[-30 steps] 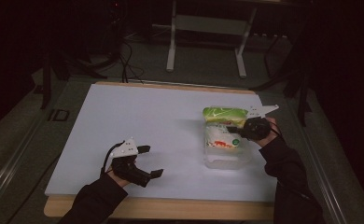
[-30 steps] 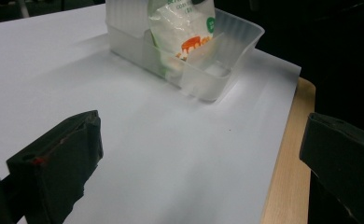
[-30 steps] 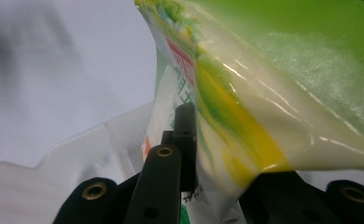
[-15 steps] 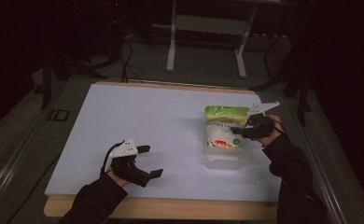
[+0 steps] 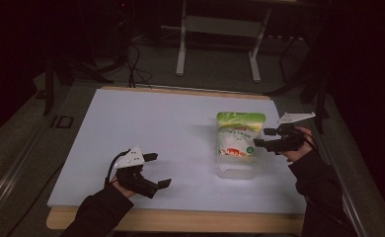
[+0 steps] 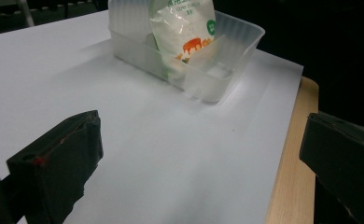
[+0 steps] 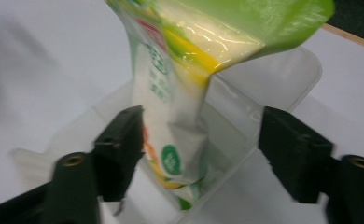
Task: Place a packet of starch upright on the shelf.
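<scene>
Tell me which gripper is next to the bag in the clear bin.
The right gripper: its jaws have just been opening and stand wide beside the green-topped bag, free of it, at the clear bin. The left gripper sits open near the table's front edge, well away.

dark long sleeves (image 5: 99,212) down to the wrists on both arms, right sleeve (image 5: 321,190) equally dark. black two-jaw left gripper (image 5: 153,170), blocky and matte, topped by a pale grey three-cornered plate (image 5: 131,158), with a thin black cable (image 5: 112,165) looping off behind. black two-jaw right gripper (image 5: 262,138) of the same build, under its own grey three-cornered plate (image 5: 295,117). up close, squared black jaw blocks, a small red mark (image 6: 39,161) on one, round brass-coloured screw holes (image 7: 73,160) near the bases.
</scene>
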